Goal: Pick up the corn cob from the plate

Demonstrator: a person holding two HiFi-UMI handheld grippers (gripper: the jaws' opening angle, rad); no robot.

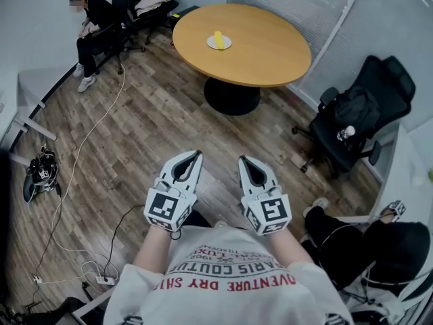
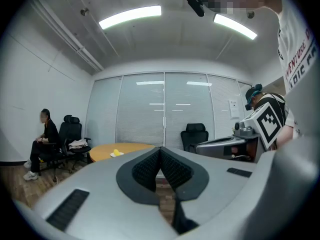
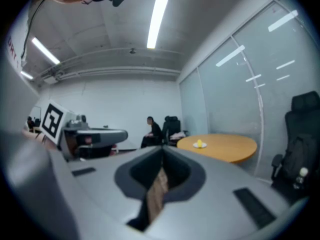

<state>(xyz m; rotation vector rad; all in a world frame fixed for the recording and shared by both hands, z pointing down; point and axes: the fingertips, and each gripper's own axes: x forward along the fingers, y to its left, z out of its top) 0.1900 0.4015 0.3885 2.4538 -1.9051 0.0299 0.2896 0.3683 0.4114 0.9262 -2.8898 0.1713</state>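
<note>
Round table [image 1: 270, 46] stands well ahead of left gripper [image 1: 195, 154] and right gripper [image 1: 243, 159]; corn cob [image 1: 218, 37] on plate [image 1: 226, 45]. Both jaw pairs closed together, empty.

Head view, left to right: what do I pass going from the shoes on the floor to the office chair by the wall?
shoes → seated person → left gripper → corn cob on its plate → right gripper → black office chair
</note>
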